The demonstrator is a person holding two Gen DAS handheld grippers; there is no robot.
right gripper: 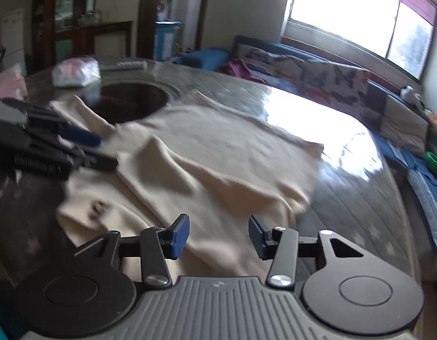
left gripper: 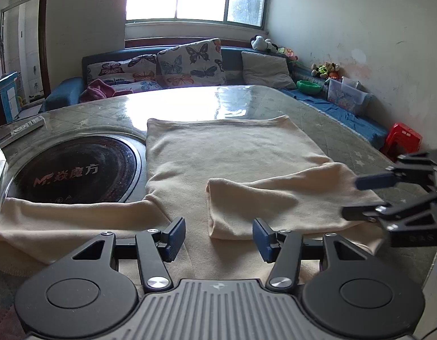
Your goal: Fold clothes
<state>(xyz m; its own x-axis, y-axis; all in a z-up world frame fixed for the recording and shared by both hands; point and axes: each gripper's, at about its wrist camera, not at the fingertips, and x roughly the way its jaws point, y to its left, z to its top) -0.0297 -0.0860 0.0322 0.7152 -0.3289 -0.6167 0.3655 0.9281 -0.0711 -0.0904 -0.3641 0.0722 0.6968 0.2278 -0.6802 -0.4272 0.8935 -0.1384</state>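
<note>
A cream long-sleeved top (left gripper: 218, 155) lies flat on the glass-covered table (left gripper: 346, 130). Its right sleeve (left gripper: 275, 201) is folded across the body, while the left sleeve (left gripper: 62, 218) stretches out to the left. My left gripper (left gripper: 218, 240) hovers open over the near part of the top with nothing between its fingers. In the right wrist view the same top (right gripper: 224, 147) spreads ahead, and my right gripper (right gripper: 218, 236) stands open above its near edge. The right gripper (left gripper: 357, 198) also shows at the right edge of the left wrist view, open beside the folded sleeve.
A round black heater plate (left gripper: 77, 170) is set into the table left of the top. A remote (left gripper: 26, 129) and a plastic bag (right gripper: 77, 72) lie at the far left. A sofa with cushions (left gripper: 190, 62) runs behind, and a red stool (left gripper: 402, 141) stands at the right.
</note>
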